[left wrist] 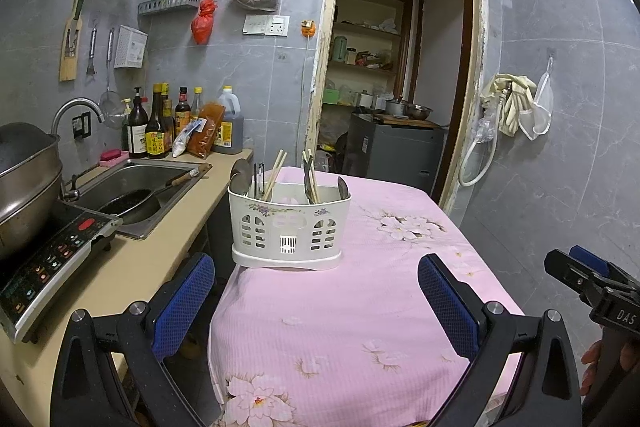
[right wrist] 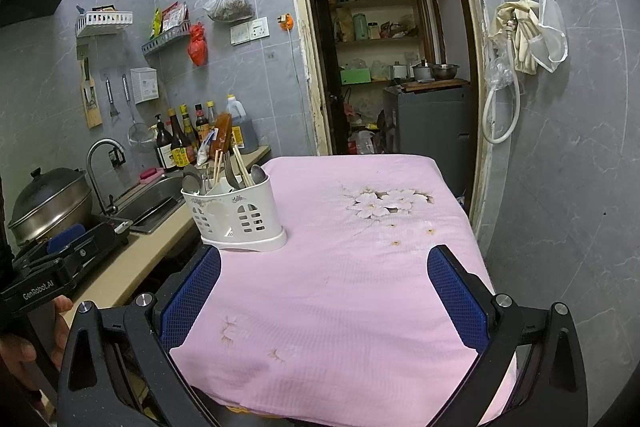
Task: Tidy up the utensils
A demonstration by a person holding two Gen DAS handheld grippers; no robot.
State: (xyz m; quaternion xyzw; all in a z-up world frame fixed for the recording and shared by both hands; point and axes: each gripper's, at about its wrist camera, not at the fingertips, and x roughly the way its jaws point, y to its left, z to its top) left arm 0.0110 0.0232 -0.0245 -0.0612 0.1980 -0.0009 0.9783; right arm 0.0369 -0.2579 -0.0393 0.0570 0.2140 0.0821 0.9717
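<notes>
A white plastic utensil caddy (left wrist: 289, 227) stands near the left edge of the table with the pink flowered cloth (left wrist: 360, 307). It holds wooden chopsticks (left wrist: 275, 174), spoons (left wrist: 240, 175) and other metal utensils. It also shows in the right wrist view (right wrist: 236, 215). My left gripper (left wrist: 316, 299) is open and empty, above the cloth just short of the caddy. My right gripper (right wrist: 324, 295) is open and empty over the middle of the cloth, to the right of the caddy. The right gripper shows at the edge of the left wrist view (left wrist: 592, 279).
A counter to the left holds a sink (left wrist: 136, 187) with a dark pan, an induction cooker (left wrist: 52, 259) with a wok, and sauce bottles (left wrist: 160, 127). An open doorway (left wrist: 400, 67) is behind the table. Cloths hang on the right wall (left wrist: 516, 107).
</notes>
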